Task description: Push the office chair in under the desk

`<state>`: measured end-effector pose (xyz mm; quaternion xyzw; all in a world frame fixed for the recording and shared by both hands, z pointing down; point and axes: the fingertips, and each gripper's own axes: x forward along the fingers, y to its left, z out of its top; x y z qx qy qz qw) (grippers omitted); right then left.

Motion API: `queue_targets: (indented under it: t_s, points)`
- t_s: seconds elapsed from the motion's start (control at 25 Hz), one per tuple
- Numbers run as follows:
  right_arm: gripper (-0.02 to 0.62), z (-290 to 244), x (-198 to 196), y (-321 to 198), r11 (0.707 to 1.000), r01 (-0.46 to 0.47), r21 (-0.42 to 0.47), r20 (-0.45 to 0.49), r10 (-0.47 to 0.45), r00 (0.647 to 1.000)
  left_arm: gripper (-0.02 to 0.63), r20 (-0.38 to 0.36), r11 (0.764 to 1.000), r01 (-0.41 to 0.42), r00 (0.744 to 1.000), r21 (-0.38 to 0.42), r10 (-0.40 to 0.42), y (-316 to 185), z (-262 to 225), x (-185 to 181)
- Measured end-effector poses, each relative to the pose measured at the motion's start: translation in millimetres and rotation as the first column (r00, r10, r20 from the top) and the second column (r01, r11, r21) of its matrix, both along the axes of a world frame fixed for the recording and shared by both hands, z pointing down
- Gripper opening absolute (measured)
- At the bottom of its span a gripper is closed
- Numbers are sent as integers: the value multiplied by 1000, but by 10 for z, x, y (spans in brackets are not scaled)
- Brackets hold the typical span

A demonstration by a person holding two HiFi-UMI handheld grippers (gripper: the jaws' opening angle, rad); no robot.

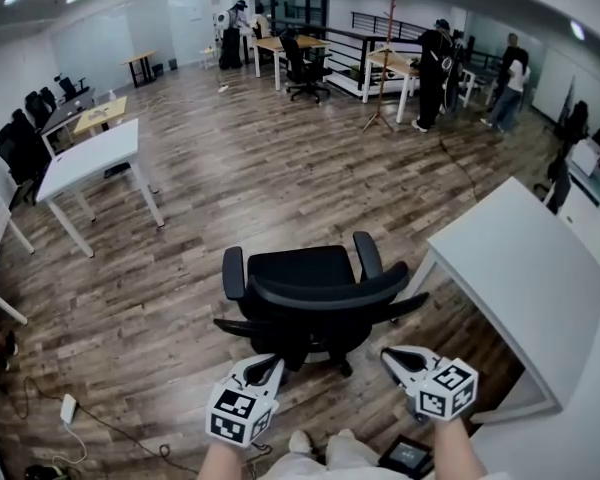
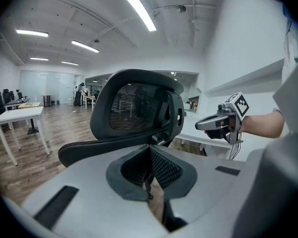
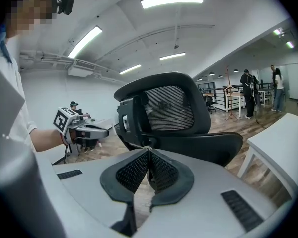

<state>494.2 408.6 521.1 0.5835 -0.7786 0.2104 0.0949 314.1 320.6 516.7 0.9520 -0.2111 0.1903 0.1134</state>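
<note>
- The black office chair (image 1: 310, 298) stands out in the open.
- The white desk (image 1: 525, 268) is just right of the chair.
- The left gripper (image 1: 268, 366) and right gripper (image 1: 392, 356) are close behind the chair, both squeezed shut, holding nothing.

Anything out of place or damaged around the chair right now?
Only the office chair: it stands upright out on the floor, left of the white desk, not tucked under it. Nothing looks tipped, spilled or broken.
</note>
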Motion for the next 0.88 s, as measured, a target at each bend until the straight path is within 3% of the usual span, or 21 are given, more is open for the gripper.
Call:
queue_targets:
  t_s: [0.28, 0.76, 0.88]
  points:
    - [35, -12, 31, -2, 996, 83, -34, -21, -84, 996, 2, -28, 998, 38, 999, -49, -39, 18, -38, 9]
    - [37, -37, 65, -87, 967, 230, -111, -198, -248, 948, 5, 48, 999, 24, 999, 40, -26, -97, -186, -66]
    - [37, -57, 57, -100, 959, 251, -132, -221, -275, 936, 65, 75, 999, 11, 997, 49, -15, -117, -178, -86]
